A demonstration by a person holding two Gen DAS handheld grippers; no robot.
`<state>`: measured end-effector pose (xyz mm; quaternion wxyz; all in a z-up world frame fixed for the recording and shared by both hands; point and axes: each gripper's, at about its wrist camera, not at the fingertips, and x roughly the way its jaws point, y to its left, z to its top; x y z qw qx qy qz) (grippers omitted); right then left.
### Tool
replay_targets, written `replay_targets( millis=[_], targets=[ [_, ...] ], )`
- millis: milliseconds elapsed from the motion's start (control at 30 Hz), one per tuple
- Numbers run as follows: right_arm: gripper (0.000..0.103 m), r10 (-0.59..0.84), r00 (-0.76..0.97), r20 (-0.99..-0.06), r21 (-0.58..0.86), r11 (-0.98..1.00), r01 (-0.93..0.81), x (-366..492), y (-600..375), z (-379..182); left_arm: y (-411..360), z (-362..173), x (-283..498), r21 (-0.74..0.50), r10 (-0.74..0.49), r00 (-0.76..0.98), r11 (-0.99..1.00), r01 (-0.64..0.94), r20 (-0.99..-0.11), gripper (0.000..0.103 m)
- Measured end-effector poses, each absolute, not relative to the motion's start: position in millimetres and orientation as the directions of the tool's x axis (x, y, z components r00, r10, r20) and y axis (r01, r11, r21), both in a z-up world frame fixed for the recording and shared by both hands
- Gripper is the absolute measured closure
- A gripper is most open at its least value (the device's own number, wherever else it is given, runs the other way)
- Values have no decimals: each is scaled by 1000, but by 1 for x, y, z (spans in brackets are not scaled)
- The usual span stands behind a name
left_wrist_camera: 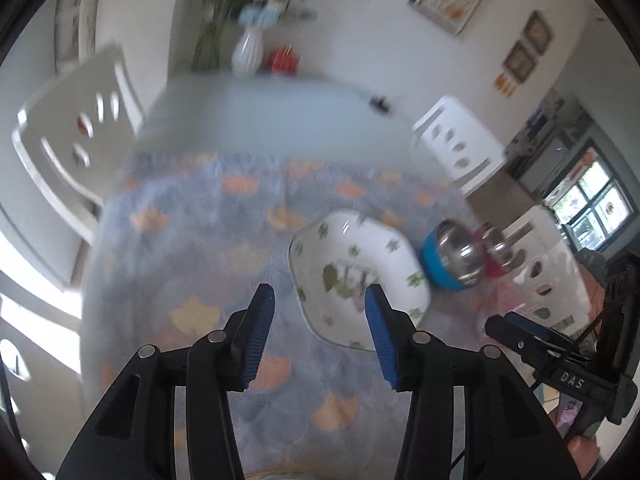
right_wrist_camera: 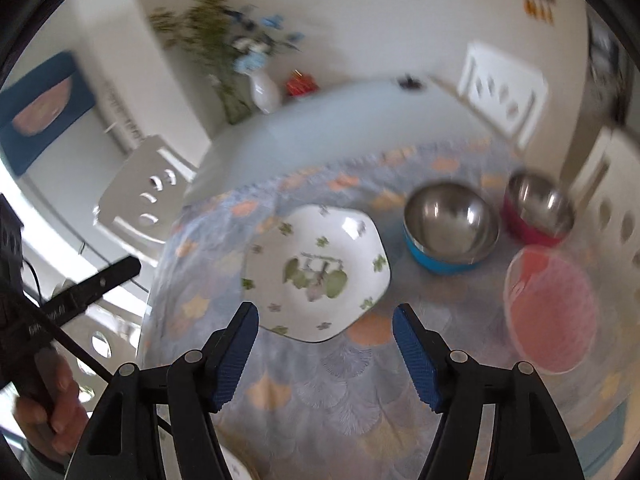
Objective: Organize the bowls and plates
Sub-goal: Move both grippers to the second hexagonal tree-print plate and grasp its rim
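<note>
A white hexagonal plate with green leaf prints point(right_wrist_camera: 316, 272) lies on the blue patterned tablecloth point(right_wrist_camera: 340, 400). It also shows in the left wrist view point(left_wrist_camera: 352, 276). My right gripper point(right_wrist_camera: 325, 324) is open and empty, just in front of the plate's near edge. My left gripper point(left_wrist_camera: 320, 304) is open and empty, above the cloth at the plate's left side. A steel bowl with a blue shell point(right_wrist_camera: 452, 224) and a steel bowl with a red shell point(right_wrist_camera: 538, 210) stand right of the plate. A pink plate point(right_wrist_camera: 552, 312) lies at the right.
White plastic chairs point(left_wrist_camera: 68, 136) point(right_wrist_camera: 504, 88) stand around the table. A white vase with flowers point(right_wrist_camera: 264, 88) and a red object point(right_wrist_camera: 302, 83) stand at the far end. The rim of another plate point(right_wrist_camera: 236, 468) shows at the bottom edge.
</note>
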<state>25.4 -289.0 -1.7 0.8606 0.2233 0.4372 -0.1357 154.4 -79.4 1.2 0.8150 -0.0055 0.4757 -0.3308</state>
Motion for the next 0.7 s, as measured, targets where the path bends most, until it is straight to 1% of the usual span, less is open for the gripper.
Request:
replay_targets(
  millis=[133, 200, 300, 400, 467, 600, 667, 700],
  targets=[
    [36, -37, 529, -848, 257, 843, 472, 46, -316, -48, -101, -41, 166, -331, -503, 261, 800, 500, -824, 59],
    [41, -39, 501, -864, 238, 846, 478, 60, -327, -69, -106, -54, 170, -358, -504, 225, 804, 476, -834, 59],
    [44, -38, 479, -877, 223, 850, 477, 75, -338, -91, -118, -75, 177, -367, -490, 190, 812, 453, -851, 60],
    [48, -17, 472, -882, 238, 847, 476, 89, -348, -108, -126, -90, 183, -386, -490, 165, 818, 427, -856, 61],
    [53, 1, 473, -881, 250, 850, 463, 96, -352, -117, -130, -97, 187, -398, -495, 158, 820, 412, -855, 61],
    [59, -20, 490, -871, 228, 868, 441, 108, -353, -124, -138, -110, 194, -406, -491, 132, 820, 403, -861, 62],
    [68, -15, 493, -870, 230, 871, 433, 112, -353, -127, -140, -117, 196, -422, -498, 111, 816, 395, -860, 65],
    [70, -5, 493, -870, 236, 874, 425, 114, -353, -129, -141, -120, 197, -431, -503, 101, 814, 390, -858, 66]
  ],
)
